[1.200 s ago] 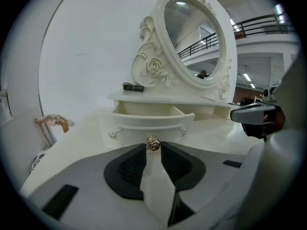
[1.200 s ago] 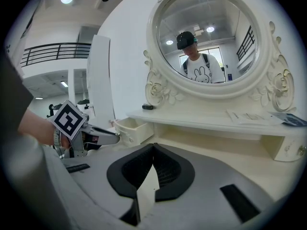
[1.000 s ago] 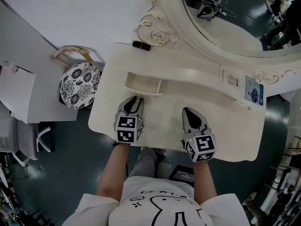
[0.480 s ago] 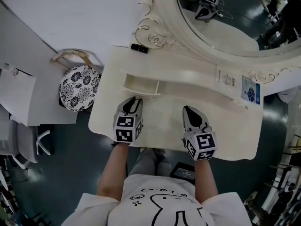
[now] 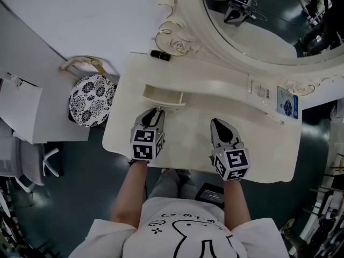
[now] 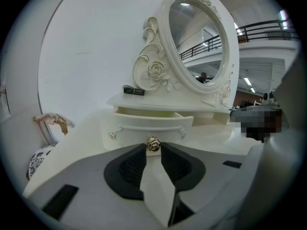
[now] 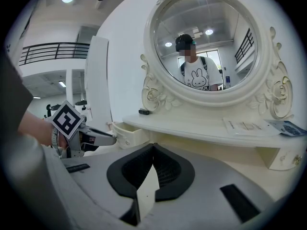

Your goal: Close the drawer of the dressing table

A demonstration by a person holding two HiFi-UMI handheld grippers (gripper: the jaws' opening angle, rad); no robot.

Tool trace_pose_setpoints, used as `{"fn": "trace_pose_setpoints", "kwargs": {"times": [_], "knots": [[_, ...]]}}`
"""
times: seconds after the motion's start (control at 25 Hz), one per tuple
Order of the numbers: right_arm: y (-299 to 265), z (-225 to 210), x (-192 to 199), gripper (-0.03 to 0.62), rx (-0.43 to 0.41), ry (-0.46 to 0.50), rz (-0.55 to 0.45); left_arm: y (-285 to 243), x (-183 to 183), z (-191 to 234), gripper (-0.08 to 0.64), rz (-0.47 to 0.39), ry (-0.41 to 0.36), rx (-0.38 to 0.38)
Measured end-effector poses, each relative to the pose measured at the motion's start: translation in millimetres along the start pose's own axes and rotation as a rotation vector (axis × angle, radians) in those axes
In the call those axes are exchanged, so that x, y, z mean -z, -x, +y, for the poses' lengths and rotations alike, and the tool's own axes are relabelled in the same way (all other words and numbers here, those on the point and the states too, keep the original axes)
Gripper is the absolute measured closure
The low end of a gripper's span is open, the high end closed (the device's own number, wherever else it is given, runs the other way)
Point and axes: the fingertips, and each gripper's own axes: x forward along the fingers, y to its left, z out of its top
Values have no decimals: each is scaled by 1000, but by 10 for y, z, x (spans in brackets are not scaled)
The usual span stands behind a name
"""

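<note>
The cream dressing table [image 5: 258, 144] has a small drawer [image 5: 163, 97] pulled out under its raised shelf. In the left gripper view the drawer front [image 6: 148, 128] shows a gold rose-shaped knob [image 6: 153, 144]. My left gripper [image 5: 157, 112] is shut on that knob, with a black pad on each side of it. My right gripper [image 5: 216, 123] hovers over the tabletop to the right, shut with nothing in it. In the right gripper view its jaw tips [image 7: 152, 150] meet, and the drawer [image 7: 129, 134] lies off to the left.
An oval mirror [image 5: 258, 31] in a carved frame stands at the back. A small black tube [image 5: 160, 55] lies on the shelf's left end, and leaflets [image 5: 288, 102] lie at its right end. A floral stool [image 5: 90, 99] stands left of the table.
</note>
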Motion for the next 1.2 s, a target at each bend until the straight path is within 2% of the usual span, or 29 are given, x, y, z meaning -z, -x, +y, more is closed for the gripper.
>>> {"fn": "trace_pose_setpoints", "kwargs": {"times": [1.2], "knots": [[-154, -247, 1, 581, 24, -30, 13, -312, -78, 60, 449, 18, 42, -8]]}}
